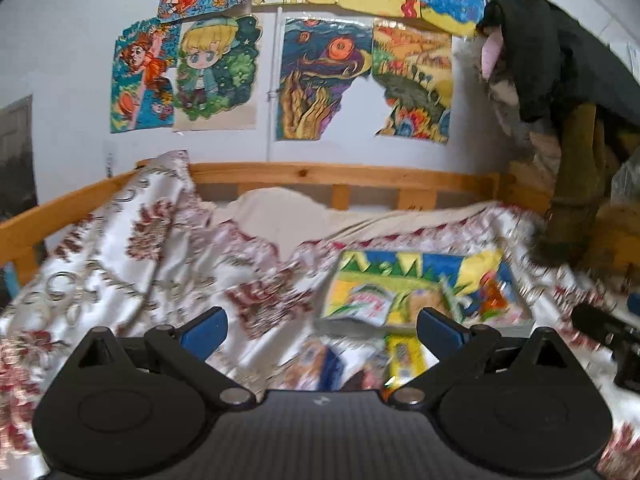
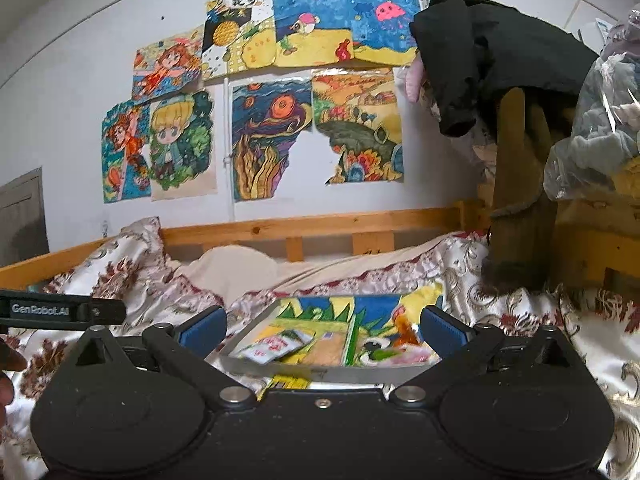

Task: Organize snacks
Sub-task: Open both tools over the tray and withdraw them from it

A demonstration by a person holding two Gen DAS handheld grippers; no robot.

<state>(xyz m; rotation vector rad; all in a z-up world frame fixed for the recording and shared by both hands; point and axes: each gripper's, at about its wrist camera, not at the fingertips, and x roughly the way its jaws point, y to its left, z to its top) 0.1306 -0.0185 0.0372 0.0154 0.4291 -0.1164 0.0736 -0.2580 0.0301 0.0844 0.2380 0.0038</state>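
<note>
Floral bedspread bears shallow tray holding snack packets; both grippers wide, empty.

Soft even daylight, no hard shadows; left view motion-blurred low down; fisheye bends edges, corners dark

A white wall carries taped-up colourful drawings (some torn) above a wooden bed rail; dark clothes hang right.
</note>
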